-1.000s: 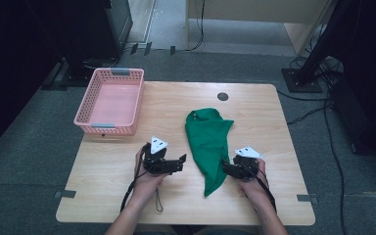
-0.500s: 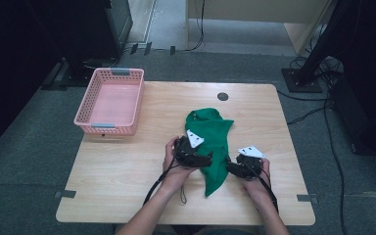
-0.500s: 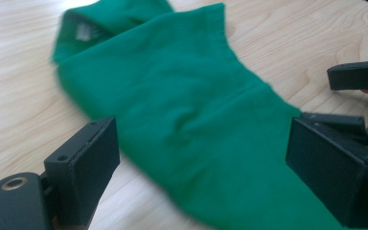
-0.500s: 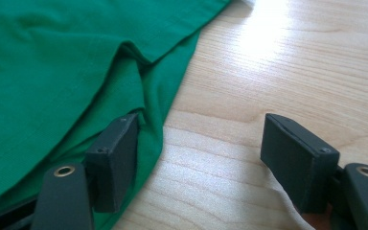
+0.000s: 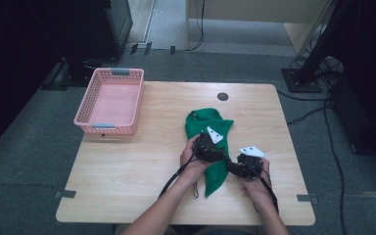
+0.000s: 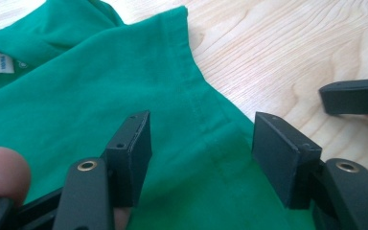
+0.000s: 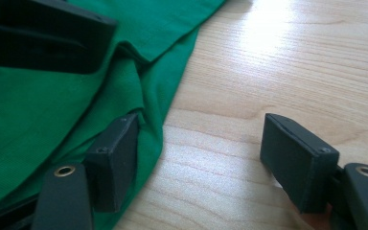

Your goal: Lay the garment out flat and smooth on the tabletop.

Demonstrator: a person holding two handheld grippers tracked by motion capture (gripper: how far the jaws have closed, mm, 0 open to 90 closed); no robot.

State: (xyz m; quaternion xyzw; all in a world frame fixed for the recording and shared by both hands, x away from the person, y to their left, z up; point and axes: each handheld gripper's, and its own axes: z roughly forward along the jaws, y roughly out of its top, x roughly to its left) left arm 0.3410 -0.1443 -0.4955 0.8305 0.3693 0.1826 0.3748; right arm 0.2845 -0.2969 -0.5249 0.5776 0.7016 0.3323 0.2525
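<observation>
A green garment [image 5: 206, 128] lies crumpled on the wooden table [image 5: 142, 161], its white neck label [image 6: 3, 63] at the far end in the left gripper view. My left gripper [image 5: 219, 155] rests on the garment near its right edge. Its jaws have just been closing and still stand apart, with a stitched seam [image 6: 199, 103] of the cloth between them [image 6: 203, 153] and no pad pressing on it. My right gripper [image 5: 231, 169] is open at the garment's right edge [image 7: 201, 153], with one fingertip [image 7: 117, 153] on the green cloth and the other over bare wood.
A pink plastic basket [image 5: 110, 100] stands at the table's back left corner. A round dark cable hole [image 5: 223, 96] sits near the far edge. Black cables and equipment stands lie on the grey floor around the table.
My left hand has moved right, from bare wood beside the garment onto the cloth, close to the right gripper. Its jaws look narrower. The right hand has stayed put.
</observation>
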